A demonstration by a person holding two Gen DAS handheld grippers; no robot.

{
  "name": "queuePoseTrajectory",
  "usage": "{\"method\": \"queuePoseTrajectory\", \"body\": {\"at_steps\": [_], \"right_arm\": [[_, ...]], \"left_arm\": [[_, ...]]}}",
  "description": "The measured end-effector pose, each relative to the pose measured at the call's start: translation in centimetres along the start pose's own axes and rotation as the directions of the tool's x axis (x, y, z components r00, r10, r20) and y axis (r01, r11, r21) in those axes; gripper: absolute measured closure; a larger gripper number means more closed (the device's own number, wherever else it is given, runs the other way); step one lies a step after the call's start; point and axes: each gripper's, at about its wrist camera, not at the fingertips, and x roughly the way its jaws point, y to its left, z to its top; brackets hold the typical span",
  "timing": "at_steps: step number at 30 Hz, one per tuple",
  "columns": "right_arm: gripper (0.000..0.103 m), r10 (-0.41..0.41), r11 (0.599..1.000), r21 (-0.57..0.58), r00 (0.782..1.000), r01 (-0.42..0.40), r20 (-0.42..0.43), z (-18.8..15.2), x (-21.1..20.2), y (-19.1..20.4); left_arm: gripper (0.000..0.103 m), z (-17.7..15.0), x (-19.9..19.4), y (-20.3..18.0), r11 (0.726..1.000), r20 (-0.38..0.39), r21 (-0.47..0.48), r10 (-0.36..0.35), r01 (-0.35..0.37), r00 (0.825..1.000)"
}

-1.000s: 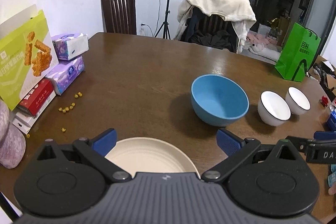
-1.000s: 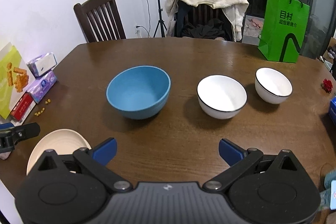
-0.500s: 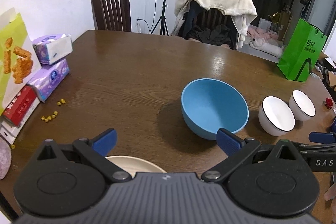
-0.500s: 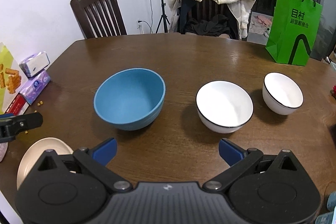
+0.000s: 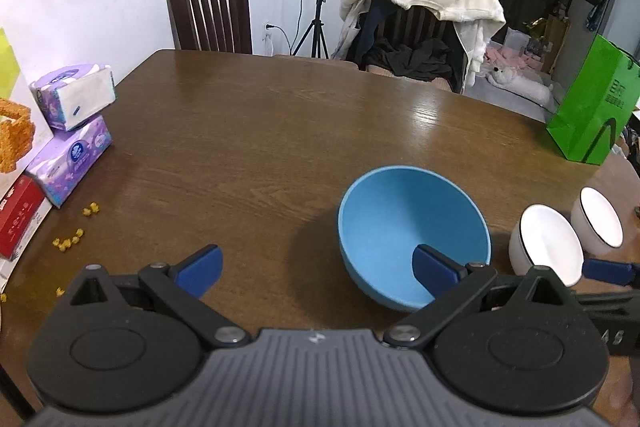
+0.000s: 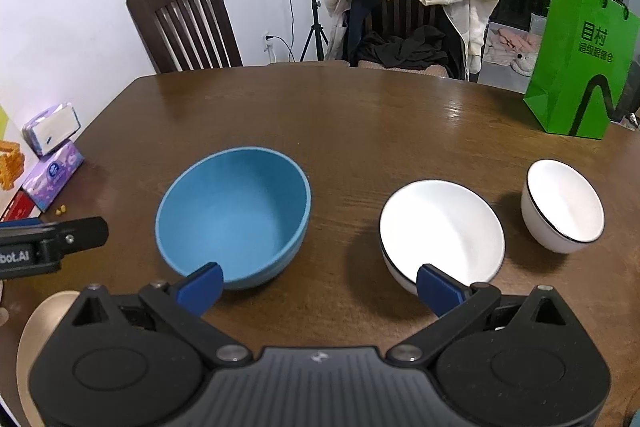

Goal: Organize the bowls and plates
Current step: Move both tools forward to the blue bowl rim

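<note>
Low at centre frame in both views, the empty left gripper (image 5: 316,265) and right gripper (image 6: 320,287), jaws apart, approach the round blue plastic bowl (image 6: 234,215) mid-table, which likely needs gripping by its rim.

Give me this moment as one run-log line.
left gripper: open, empty | right gripper: open, empty | blue bowl, two white bowls on table | cream plate at near edge

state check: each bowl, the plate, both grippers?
blue bowl: upright, empty
larger white bowl: upright, empty
smaller white bowl: upright, empty
cream plate: flat on table, mostly hidden
left gripper: open, empty
right gripper: open, empty
</note>
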Motion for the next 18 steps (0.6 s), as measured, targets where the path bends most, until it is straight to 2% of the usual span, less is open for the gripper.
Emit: {"method": "queuePoseTrajectory", "body": {"at_steps": [11,14,18], "right_arm": [[0.019,0.000,0.999,-0.044,1.000,-0.001,-0.024,1.7,3.2,1.1],[0.030,-0.005,0.999,-0.042,0.999,0.004,-0.035,2.3,4.1,1.0],[0.030,-0.023,0.998,-0.058,0.999,0.020,-0.037,3.1,5.3,1.2]], "left_arm": [[0.000,1.4,3.9,-1.0,0.999,-0.053,0.012,0.038,-0.037,0.998],[0.001,1.5,5.0,-1.1,0.999,-0.073,0.010,0.044,-0.043,0.996],[0.001,1.7,6.3,-1.6,0.999,-0.094,0.007,0.051,-0.051,0.994]]}}
